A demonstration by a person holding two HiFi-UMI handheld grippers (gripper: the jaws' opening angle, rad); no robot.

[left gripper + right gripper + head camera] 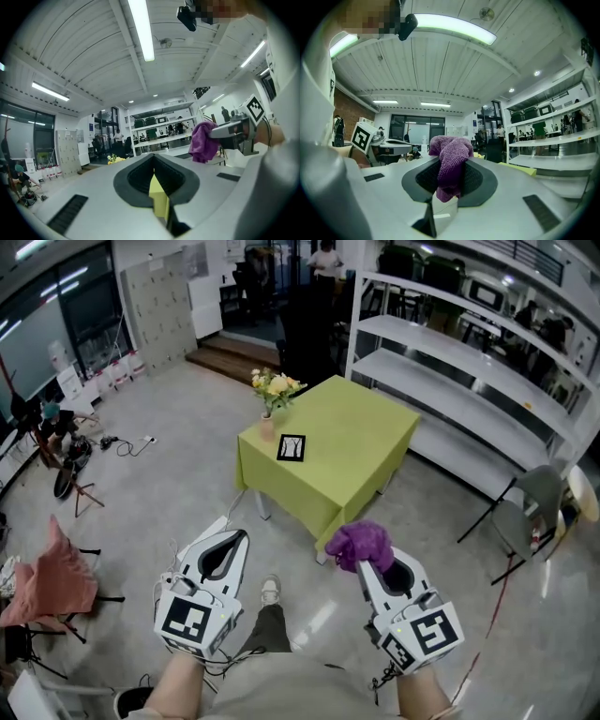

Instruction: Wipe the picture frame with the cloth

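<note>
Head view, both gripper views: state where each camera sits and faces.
Head view: on the head, facing steeply down at green table and picture frame; shows forearms, left gripper, right gripper.
Left gripper view: on the left gripper, along its shut jaws, toward ceiling; shows right gripper.
Right gripper view: on the right gripper, along jaws clamping the cloth; shows left gripper.
Shared: the cloth, in all three.

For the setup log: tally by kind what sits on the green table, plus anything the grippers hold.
picture frame: 1
flower vase: 1
purple cloth: 1
Total: 3
</note>
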